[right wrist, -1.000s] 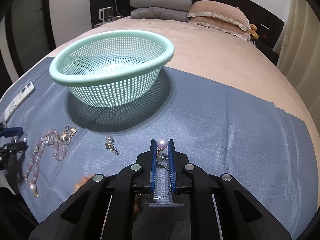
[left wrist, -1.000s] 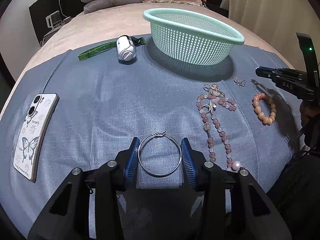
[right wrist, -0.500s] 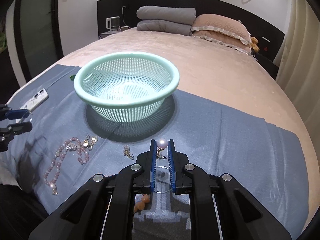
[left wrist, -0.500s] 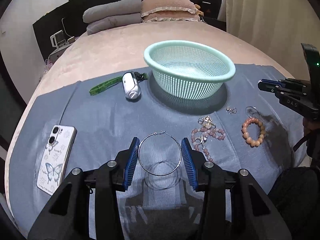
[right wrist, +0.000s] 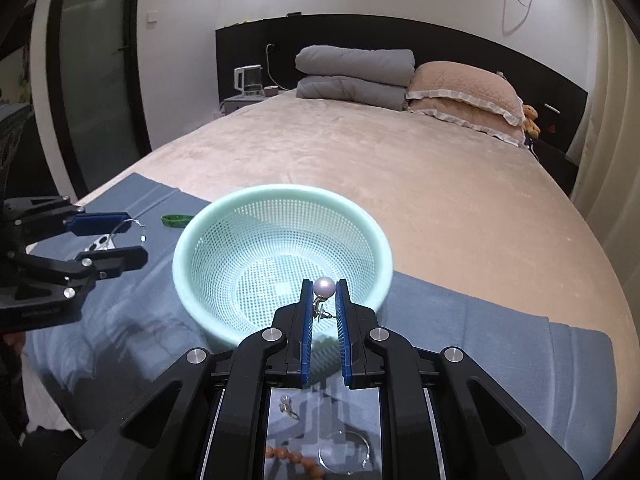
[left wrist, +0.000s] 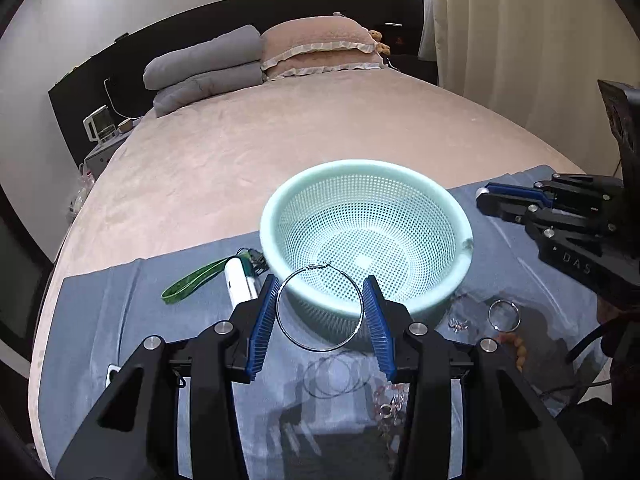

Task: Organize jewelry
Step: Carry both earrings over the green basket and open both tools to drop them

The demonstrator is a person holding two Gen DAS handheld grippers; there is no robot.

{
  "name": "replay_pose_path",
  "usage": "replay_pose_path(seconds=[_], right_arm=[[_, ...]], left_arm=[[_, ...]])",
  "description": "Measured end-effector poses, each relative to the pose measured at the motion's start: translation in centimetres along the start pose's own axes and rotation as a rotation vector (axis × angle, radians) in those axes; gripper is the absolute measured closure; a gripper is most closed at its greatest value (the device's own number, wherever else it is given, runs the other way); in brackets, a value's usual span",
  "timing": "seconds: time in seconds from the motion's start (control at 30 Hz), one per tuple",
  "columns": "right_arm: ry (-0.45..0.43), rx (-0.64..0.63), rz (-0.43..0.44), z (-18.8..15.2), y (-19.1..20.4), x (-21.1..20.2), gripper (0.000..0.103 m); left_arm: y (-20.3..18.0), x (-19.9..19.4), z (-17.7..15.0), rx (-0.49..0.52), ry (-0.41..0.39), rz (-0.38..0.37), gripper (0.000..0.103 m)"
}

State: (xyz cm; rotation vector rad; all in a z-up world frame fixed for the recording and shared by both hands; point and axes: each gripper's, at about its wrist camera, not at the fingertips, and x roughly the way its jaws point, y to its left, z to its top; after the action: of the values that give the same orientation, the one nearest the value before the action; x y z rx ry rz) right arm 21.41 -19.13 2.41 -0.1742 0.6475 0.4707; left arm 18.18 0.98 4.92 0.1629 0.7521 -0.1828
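Note:
My left gripper (left wrist: 322,308) is shut on a large silver hoop earring (left wrist: 320,272) and holds it in the air just before the near rim of the mint green basket (left wrist: 272,208). My right gripper (right wrist: 324,300) is shut on a pearl earring (right wrist: 324,287), held over the near side of the basket (right wrist: 192,240). The right gripper also shows in the left wrist view (left wrist: 486,196), at the basket's right. The left gripper also shows in the right wrist view (right wrist: 120,240), left of the basket. The basket looks empty.
On the blue cloth (left wrist: 100,320) lie a second silver hoop (left wrist: 504,314), orange beads (left wrist: 518,350), a small earring (left wrist: 458,323), a pink bead necklace (left wrist: 386,400), a white device with green strap (left wrist: 238,280) and a phone corner (left wrist: 112,372). Pillows (left wrist: 320,48) lie far back.
Both grippers have risen and moved forward to the basket, each carrying its earring. The jewelry on the cloth now lies below and behind the fingers.

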Motion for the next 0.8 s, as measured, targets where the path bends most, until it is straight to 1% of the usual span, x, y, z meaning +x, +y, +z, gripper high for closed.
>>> replay_pose_path(seconds=[0.1, 0.17, 0.23, 0.37, 0.43, 0.53, 0.8], right_arm=[[0.009, 0.012, 0.018, 0.2, 0.2, 1.9, 0.092], [0.028, 0.014, 0.023, 0.1, 0.2, 3.4, 0.092], [0.05, 0.008, 0.019, -0.3, 0.1, 4.5, 0.092], [0.072, 0.03, 0.024, -1.0, -0.6, 5.6, 0.092], [0.071, 0.039, 0.031, -1.1, -0.8, 5.8, 0.092], [0.07, 0.039, 0.024, -1.3, -0.8, 5.7, 0.092], [0.076, 0.043, 0.023, -1.6, -0.8, 5.7, 0.091]], left_arm=[[-0.3, 2.1, 1.5, 0.013, 0.009, -0.003, 0.059], [-0.4, 3.5, 1.9, 0.015, 0.023, -0.004, 0.059], [-0.7, 4.9, 2.1, 0.01, 0.047, -0.023, 0.059], [-1.4, 6.9, 1.7, 0.022, 0.079, -0.035, 0.059], [-1.7, 7.4, 1.5, 0.027, 0.084, -0.048, 0.059], [-2.0, 7.8, 1.4, 0.04, 0.095, -0.035, 0.059], [-1.2, 7.9, 1.0, 0.011, 0.109, -0.041, 0.058]])
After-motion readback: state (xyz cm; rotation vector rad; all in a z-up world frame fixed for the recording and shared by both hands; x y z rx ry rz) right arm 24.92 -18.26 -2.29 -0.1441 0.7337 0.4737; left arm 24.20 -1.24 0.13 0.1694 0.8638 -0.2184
